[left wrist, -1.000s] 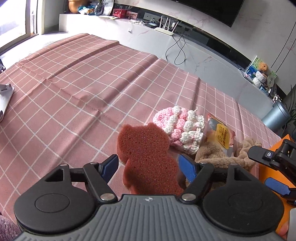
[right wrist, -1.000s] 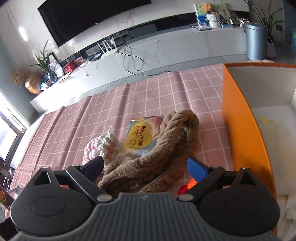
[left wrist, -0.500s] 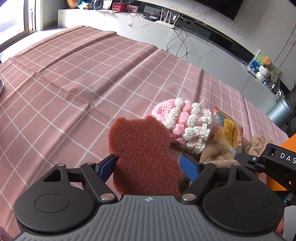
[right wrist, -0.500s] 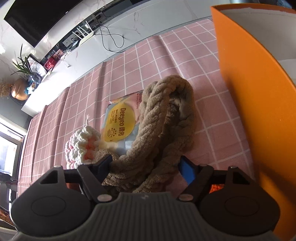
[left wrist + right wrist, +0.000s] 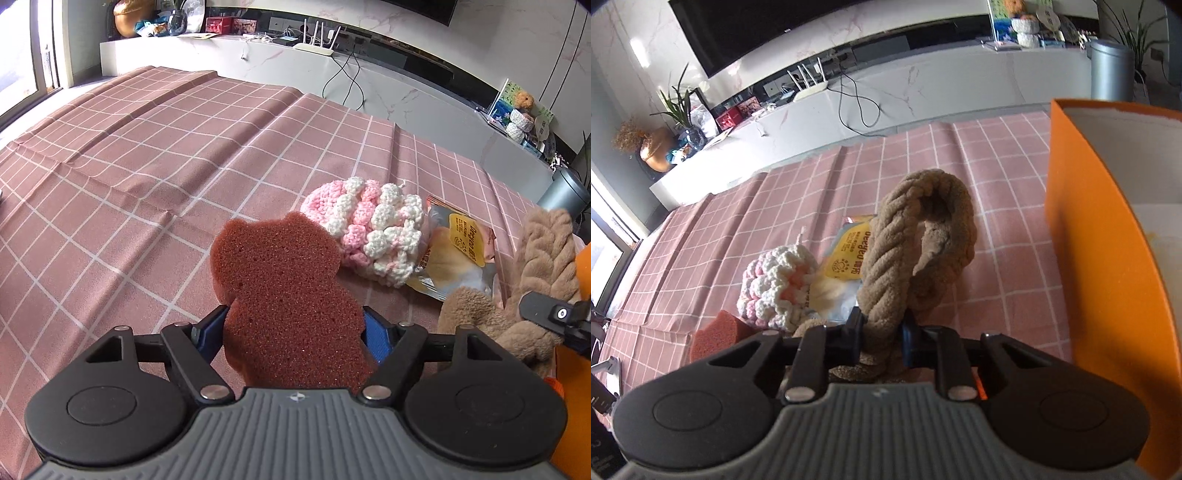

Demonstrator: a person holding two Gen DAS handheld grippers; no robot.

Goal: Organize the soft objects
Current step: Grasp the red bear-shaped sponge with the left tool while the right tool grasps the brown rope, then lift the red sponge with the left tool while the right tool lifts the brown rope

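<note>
Nearest to us, our left gripper (image 5: 295, 328) has just been closing a little; the brown bear-shaped sponge (image 5: 286, 295) stands between its blue pads (image 5: 210, 330), which sit right at the sponge's sides, though we cannot tell whether they press it. Our right gripper (image 5: 881, 338) has just been closing too, and its pads now pinch a strand of the tan twisted plush rope (image 5: 916, 236), whose loop rises off the cloth ahead of the fingers.

Just beyond the sponge lies the pink-and-white crocheted yarn pouf (image 5: 369, 229), touching the sponge's upper edge in the left view. Beside the pouf, and partly under the rope, lies the yellow-labelled plastic snack packet (image 5: 458, 254). All of them rest on the pink checked tablecloth (image 5: 184, 155). To the right of the rope stands the orange box with a white inside (image 5: 1100, 280), its near wall close to our right gripper. Further off runs a white marble-look shelf (image 5: 923, 88) carrying a white router (image 5: 314, 48).
</note>
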